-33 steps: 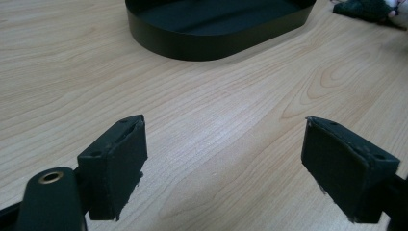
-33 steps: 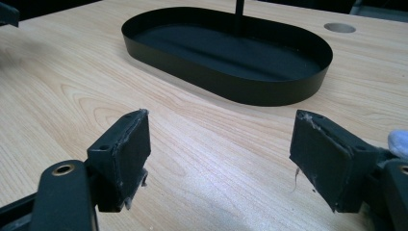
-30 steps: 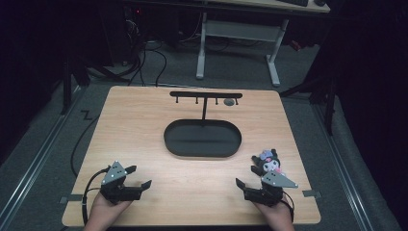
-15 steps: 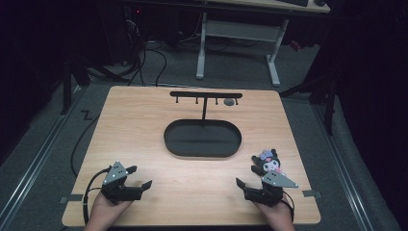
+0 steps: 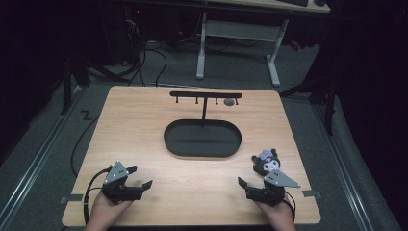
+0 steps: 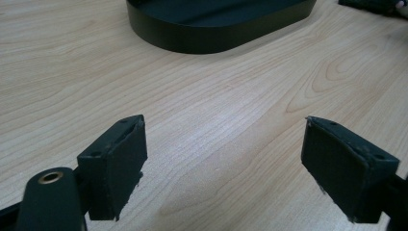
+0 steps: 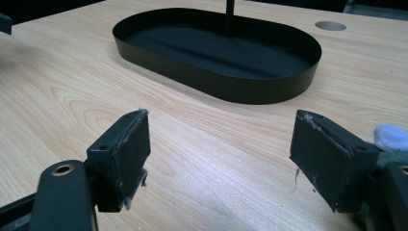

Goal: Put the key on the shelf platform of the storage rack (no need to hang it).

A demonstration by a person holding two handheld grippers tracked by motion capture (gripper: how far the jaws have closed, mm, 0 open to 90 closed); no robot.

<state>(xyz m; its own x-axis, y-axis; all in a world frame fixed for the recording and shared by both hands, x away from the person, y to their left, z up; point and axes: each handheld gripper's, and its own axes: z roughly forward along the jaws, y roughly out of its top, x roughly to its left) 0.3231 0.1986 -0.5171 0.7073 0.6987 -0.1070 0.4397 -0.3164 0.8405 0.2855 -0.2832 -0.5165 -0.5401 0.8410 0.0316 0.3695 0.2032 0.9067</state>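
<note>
Black oval tray point(image 5: 202, 149) sits empty on wooden table point(image 5: 144, 125).

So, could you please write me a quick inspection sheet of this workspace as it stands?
Surface: light wooden table, flat, with a round hole near the far edge.
Job's things: black oval metal tray with an upright T-shaped hook bar, tray empty; small black plush toy with purple bow at near right.
Clutter: nothing seen.
Grippers: left gripper and right gripper rest at the near edge, fingers apart, holding nothing.
Cables: black cable trails from the left gripper.
Surroundings: grey floor, white desk frame behind.
</note>
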